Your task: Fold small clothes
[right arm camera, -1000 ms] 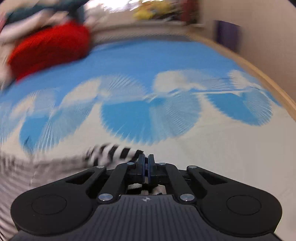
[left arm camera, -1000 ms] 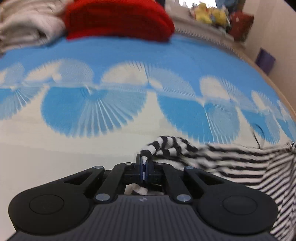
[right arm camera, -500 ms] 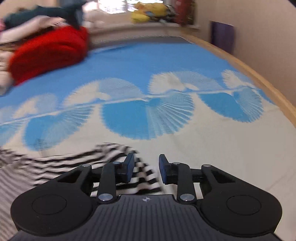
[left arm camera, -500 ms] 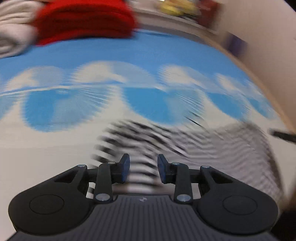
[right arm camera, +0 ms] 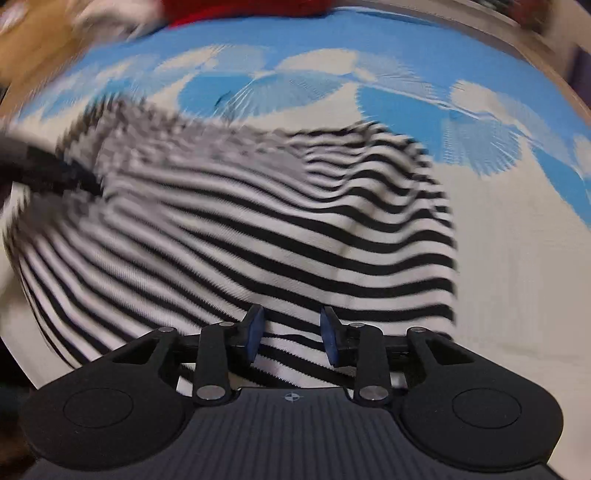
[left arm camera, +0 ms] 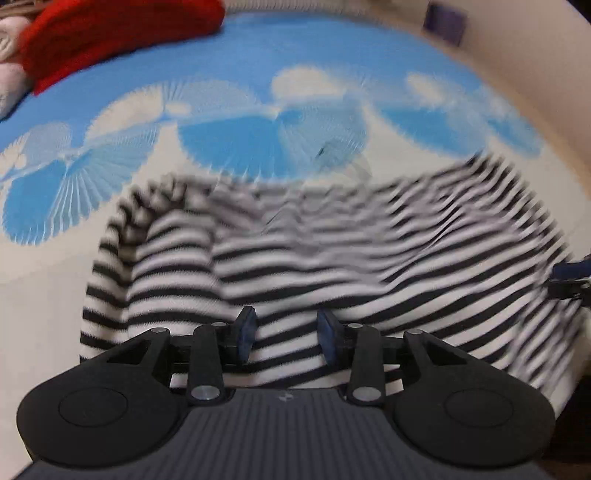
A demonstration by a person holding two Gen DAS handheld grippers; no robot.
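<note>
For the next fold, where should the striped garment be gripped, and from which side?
Probably at its two near corners. The striped garment lies spread on the patterned sheet, its near hem just beyond both open grippers, left gripper and right gripper, whose jaws have just been opening with nothing pinched. Come from the near side, low, pinching the hem edge where the layers end.

The shirt [left arm camera: 332, 266] has black and white stripes. The sheet [left arm camera: 258, 66] is blue with white fan shapes. The pillow [left arm camera: 110, 29] is red.
</note>
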